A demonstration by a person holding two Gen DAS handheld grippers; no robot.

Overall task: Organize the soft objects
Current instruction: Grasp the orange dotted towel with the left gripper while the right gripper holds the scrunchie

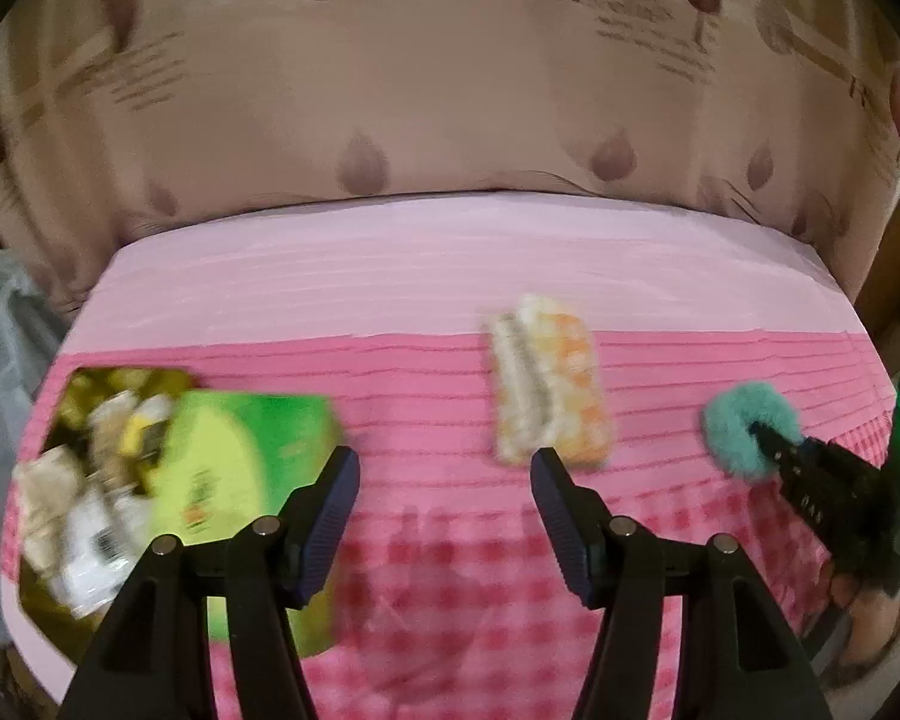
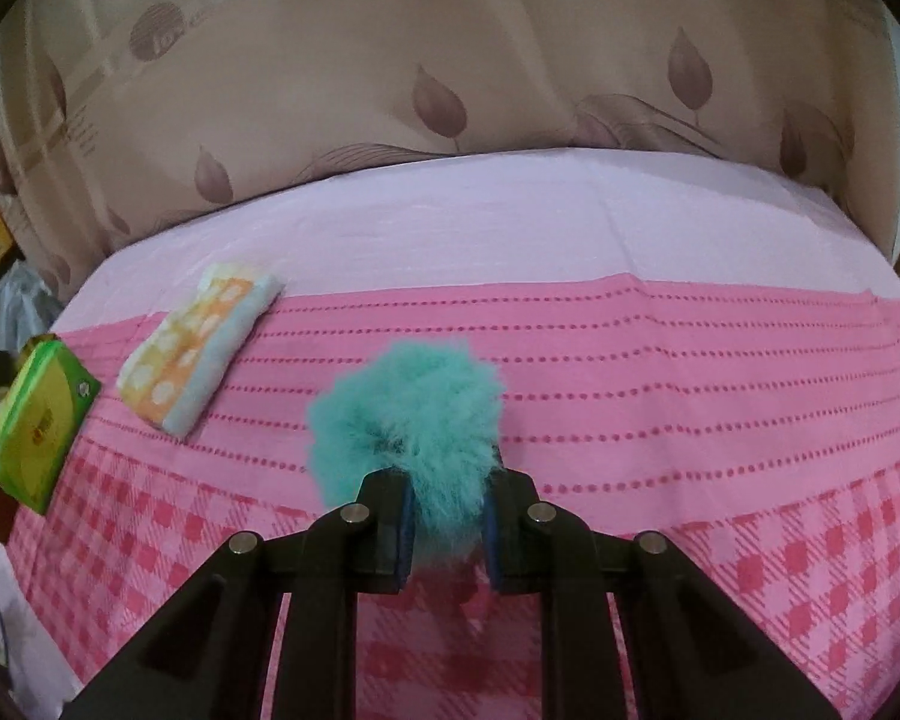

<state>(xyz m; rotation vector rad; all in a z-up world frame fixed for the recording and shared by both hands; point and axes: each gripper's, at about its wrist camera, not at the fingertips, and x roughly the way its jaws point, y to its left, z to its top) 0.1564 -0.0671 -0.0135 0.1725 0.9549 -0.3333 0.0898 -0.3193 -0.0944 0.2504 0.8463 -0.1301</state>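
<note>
A teal fluffy scrunchie (image 2: 405,408) is pinched between the pads of my right gripper (image 2: 447,522), just above the pink cloth. It also shows in the left wrist view (image 1: 744,432), with the right gripper (image 1: 762,435) coming in from the right. A folded orange, white and pale blue cloth pad (image 1: 549,384) lies on the pink cloth just beyond my left gripper (image 1: 444,474), which is open and empty. The pad also shows at the left of the right wrist view (image 2: 195,345). A green box (image 1: 240,480) lies at the left.
A tray of mixed packets (image 1: 84,492) sits beside the green box (image 2: 36,426) at the table's left edge. The pink striped and checked tablecloth (image 2: 690,396) covers the table. A beige leaf-patterned curtain (image 1: 450,90) hangs behind its far edge.
</note>
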